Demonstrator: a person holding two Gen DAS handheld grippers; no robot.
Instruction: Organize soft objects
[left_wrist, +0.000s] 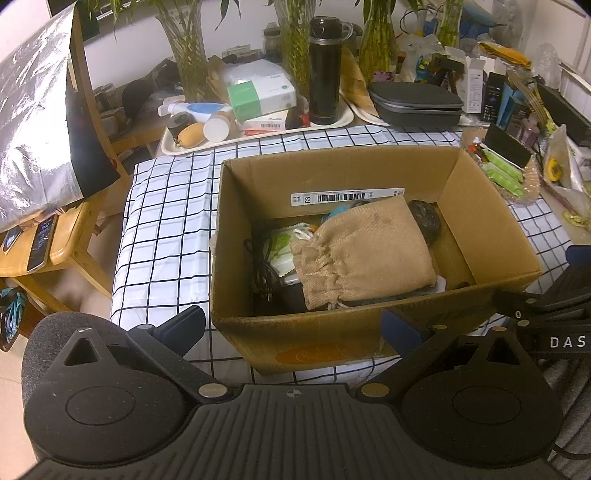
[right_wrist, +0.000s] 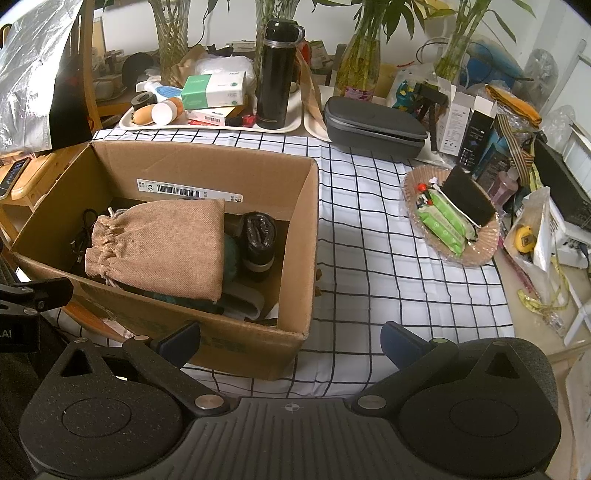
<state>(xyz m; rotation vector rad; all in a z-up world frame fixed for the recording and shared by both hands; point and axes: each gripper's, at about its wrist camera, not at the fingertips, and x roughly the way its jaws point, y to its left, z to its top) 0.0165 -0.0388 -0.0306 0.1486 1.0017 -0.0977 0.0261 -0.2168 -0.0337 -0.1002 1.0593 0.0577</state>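
An open cardboard box (left_wrist: 332, 173) stands on the checked tablecloth; it also shows in the right wrist view (right_wrist: 207, 162). Inside, a tan drawstring pouch (left_wrist: 364, 251) (right_wrist: 162, 245) lies on top of a dark roll (right_wrist: 258, 240), black cables (left_wrist: 264, 273), a green-and-white packet (left_wrist: 282, 247) and teal fabric (right_wrist: 231, 254). My left gripper (left_wrist: 291, 328) is open and empty, in front of the box's near wall. My right gripper (right_wrist: 290, 341) is open and empty, at the box's near right corner.
A basket (right_wrist: 480, 251) of green packets sits right of the box. Behind are a white tray (right_wrist: 288, 125) with a black flask (right_wrist: 275, 70), a grey case (right_wrist: 373, 123), vases, cartons. A wooden chair (left_wrist: 62, 243) stands left of the table.
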